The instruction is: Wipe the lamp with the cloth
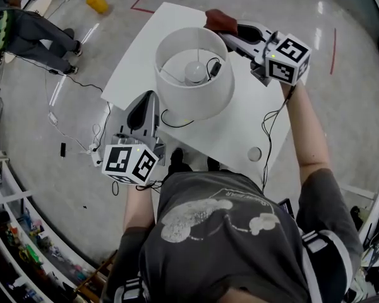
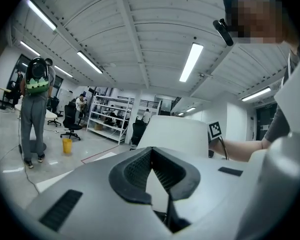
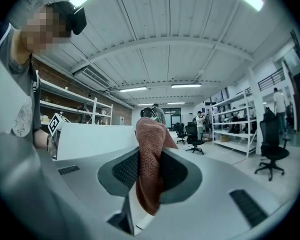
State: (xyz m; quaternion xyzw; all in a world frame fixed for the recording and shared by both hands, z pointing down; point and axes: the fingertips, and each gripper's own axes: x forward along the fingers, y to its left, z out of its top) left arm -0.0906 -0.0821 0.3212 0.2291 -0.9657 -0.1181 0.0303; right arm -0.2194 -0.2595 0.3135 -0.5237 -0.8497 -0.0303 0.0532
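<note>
A lamp with a white drum shade [image 1: 196, 84] and a bare bulb [image 1: 194, 72] stands in the middle of a white table [image 1: 240, 125]. My right gripper [image 1: 226, 31] is at the shade's far right rim, shut on a reddish-brown cloth [image 1: 220, 20]. In the right gripper view the cloth [image 3: 150, 159] hangs between the jaws, with the shade [image 3: 95, 139] to the left. My left gripper [image 1: 144, 106] lies low at the table's near left edge, pointing at the shade, jaws together and holding nothing. The shade [image 2: 180, 136] fills the space just beyond its tips [image 2: 151, 151].
A black cord [image 1: 177, 124] curls from under the lamp, and a small round disc [image 1: 254, 153] lies near the table's front. A person in grey trousers [image 1: 38, 36] stands at upper left by a yellow bucket [image 1: 97, 2]. Cables [image 1: 69, 137] trail on the floor; shelves [image 1: 19, 232] at lower left.
</note>
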